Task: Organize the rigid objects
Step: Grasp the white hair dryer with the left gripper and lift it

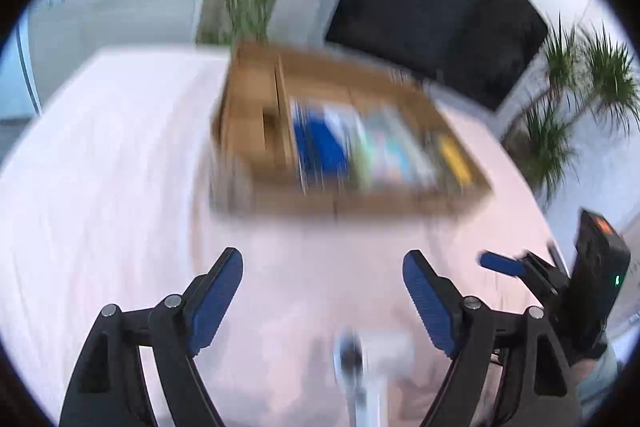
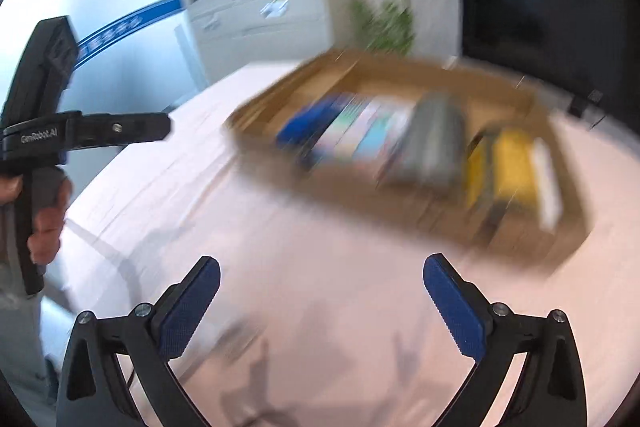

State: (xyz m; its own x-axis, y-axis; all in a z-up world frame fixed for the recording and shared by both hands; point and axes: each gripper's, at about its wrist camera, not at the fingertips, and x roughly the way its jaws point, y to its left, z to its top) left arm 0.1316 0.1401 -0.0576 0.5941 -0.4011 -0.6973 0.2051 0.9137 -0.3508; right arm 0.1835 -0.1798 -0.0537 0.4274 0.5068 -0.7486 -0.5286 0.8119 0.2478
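Beyond both grippers, bare pale table (image 2: 320, 267) is seen up to the cardboard box (image 2: 400, 203) edge; left gripper (image 1: 322, 269) and right gripper (image 2: 321, 273) are spread wide, empty.

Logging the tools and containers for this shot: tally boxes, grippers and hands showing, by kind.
Box: 1
Grippers: 2, left gripper, right gripper, both open, nothing between the fingers
Hand: 1, on the left gripper's handle
Total: 4
The box's contents are too blurred to count.
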